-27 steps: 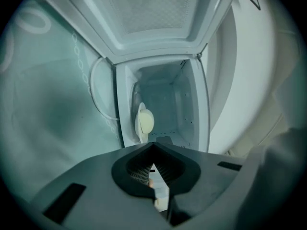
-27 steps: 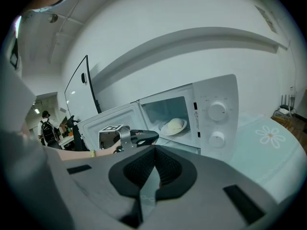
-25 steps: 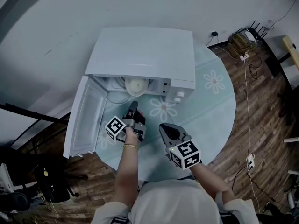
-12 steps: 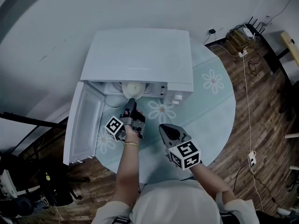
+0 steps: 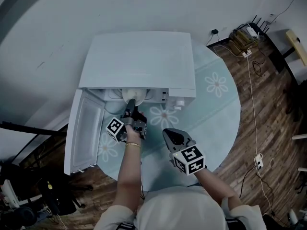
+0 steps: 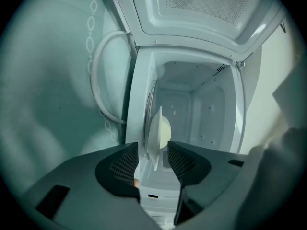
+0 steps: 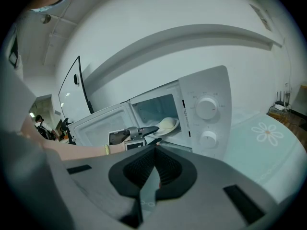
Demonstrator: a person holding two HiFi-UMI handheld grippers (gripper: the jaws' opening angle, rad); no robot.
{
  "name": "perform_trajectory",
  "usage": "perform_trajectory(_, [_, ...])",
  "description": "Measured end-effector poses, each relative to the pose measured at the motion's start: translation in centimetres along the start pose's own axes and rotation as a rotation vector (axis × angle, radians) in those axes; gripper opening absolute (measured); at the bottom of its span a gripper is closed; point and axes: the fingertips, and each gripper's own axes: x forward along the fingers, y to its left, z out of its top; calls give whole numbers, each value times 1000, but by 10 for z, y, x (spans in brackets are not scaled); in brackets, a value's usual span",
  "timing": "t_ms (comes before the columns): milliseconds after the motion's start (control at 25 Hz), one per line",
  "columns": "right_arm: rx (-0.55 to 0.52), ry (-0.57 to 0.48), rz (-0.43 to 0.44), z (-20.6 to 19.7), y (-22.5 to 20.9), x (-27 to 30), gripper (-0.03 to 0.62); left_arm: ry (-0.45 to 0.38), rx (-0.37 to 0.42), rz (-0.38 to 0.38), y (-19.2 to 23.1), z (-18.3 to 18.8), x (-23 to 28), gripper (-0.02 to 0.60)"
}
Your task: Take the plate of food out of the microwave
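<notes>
Reaching into the open microwave (image 5: 139,61), left gripper (image 5: 128,111) has its jaws opening, with the rim of the plate of food (image 6: 153,139) edge-on between them, unpinched. The plate sits inside the cavity, straight ahead. Right gripper (image 5: 169,134) is clenched empty, farther back over the tabletop (image 5: 216,116).

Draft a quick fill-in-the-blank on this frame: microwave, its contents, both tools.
1. The door of the microwave stands ___.
2. The left tool, its jaws opening and pressing on nothing, points into the microwave at the ___ that carries the food.
3. The right tool waits outside the microwave, holding nothing, with its jaws ___.

Missing words: open; plate; shut.
</notes>
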Motion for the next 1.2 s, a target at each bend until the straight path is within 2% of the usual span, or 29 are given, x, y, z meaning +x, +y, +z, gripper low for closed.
perform_trajectory(280, [2,4,-7,-1,-6,0,6,8,-5,15,-1,-1,10,190])
perform_trajectory(400, [2,6,-7,0,-6,0,6,7,4,43,3,0,11,141])
perform_trajectory(520, [-2,8,-10,-2,-6,-1,6,8,15,60,3,1,12,61])
perform_trajectory(1200, [-18,-16,-13,-2,11,-16,6,16,22,36,-8,-2,-28,54])
